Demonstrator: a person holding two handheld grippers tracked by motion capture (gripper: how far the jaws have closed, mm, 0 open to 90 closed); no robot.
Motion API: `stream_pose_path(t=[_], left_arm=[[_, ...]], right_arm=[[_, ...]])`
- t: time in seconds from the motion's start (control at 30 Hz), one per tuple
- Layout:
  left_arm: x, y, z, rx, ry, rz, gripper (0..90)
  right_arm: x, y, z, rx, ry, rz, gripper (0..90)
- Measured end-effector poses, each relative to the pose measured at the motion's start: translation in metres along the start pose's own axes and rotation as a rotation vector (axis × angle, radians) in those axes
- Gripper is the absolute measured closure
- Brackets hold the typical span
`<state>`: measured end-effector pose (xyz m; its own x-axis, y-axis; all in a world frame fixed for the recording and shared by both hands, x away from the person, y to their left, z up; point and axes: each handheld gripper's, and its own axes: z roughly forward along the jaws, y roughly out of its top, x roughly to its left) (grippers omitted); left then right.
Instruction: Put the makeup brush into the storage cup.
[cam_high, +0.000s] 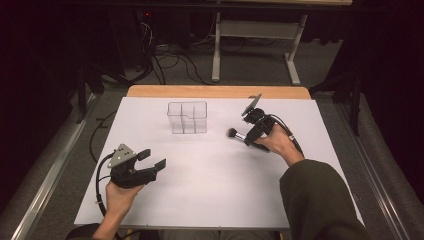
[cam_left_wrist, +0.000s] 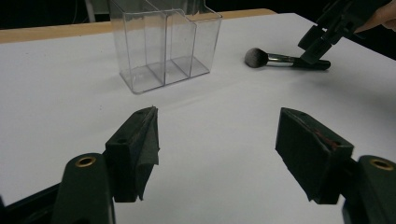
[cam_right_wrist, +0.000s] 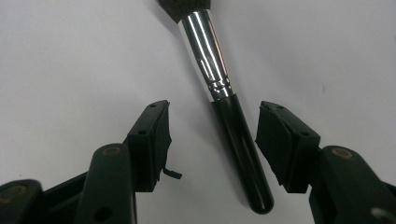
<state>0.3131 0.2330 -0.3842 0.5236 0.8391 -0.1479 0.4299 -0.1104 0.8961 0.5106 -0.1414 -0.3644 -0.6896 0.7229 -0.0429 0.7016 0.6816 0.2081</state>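
A makeup brush (cam_high: 234, 133) (cam_left_wrist: 280, 59) with a dark bristle head, chrome ferrule and black handle (cam_right_wrist: 236, 140) lies flat on the white table sheet. My right gripper (cam_high: 248, 138) (cam_right_wrist: 213, 105) is lowered over it, jaws open on either side of the handle with a gap on both sides. A clear plastic organizer (cam_high: 187, 117) (cam_left_wrist: 163, 46) with several compartments stands upright and empty left of the brush. At the near left, my left gripper (cam_high: 153, 159) (cam_left_wrist: 217, 112) hovers open with nothing between its jaws, pointing toward the organizer.
The white sheet (cam_high: 210, 190) covers the table, with a wooden edge (cam_high: 215, 91) at the far side. Beyond it are floor cables (cam_high: 170, 62) and the white legs of another desk (cam_high: 216, 55). A sleeved forearm (cam_high: 315, 200) enters at bottom right.
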Motion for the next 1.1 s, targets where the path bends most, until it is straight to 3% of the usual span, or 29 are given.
stream_pose_path(t=[0.13,0.5,0.6,0.63,0.93,1.1], left_arm=[[0.0,0.0,0.0,-0.001,0.0,0.001,30.3],[0.0,0.0,0.0,-0.001,-0.001,0.002,30.3],[-0.001,0.0,0.0,-0.003,-0.006,0.005,30.2],[-0.001,0.0,0.0,-0.001,-0.008,0.006,30.2],[-0.001,0.0,0.0,-0.002,-0.009,0.009,30.2],[-0.001,0.0,0.0,0.0,-0.009,0.009,30.3]], right_arm=[[-0.002,0.0,0.003,0.013,-0.008,0.024,47.5],[-0.008,-0.002,0.014,0.046,-0.01,0.021,50.5],[-0.007,-0.003,0.016,0.065,-0.01,0.05,52.2],[-0.01,-0.003,0.017,0.059,-0.01,0.03,53.1],[-0.01,-0.003,0.023,0.088,-0.013,0.029,57.1],[-0.01,-0.003,0.025,0.108,-0.018,0.048,62.1]])
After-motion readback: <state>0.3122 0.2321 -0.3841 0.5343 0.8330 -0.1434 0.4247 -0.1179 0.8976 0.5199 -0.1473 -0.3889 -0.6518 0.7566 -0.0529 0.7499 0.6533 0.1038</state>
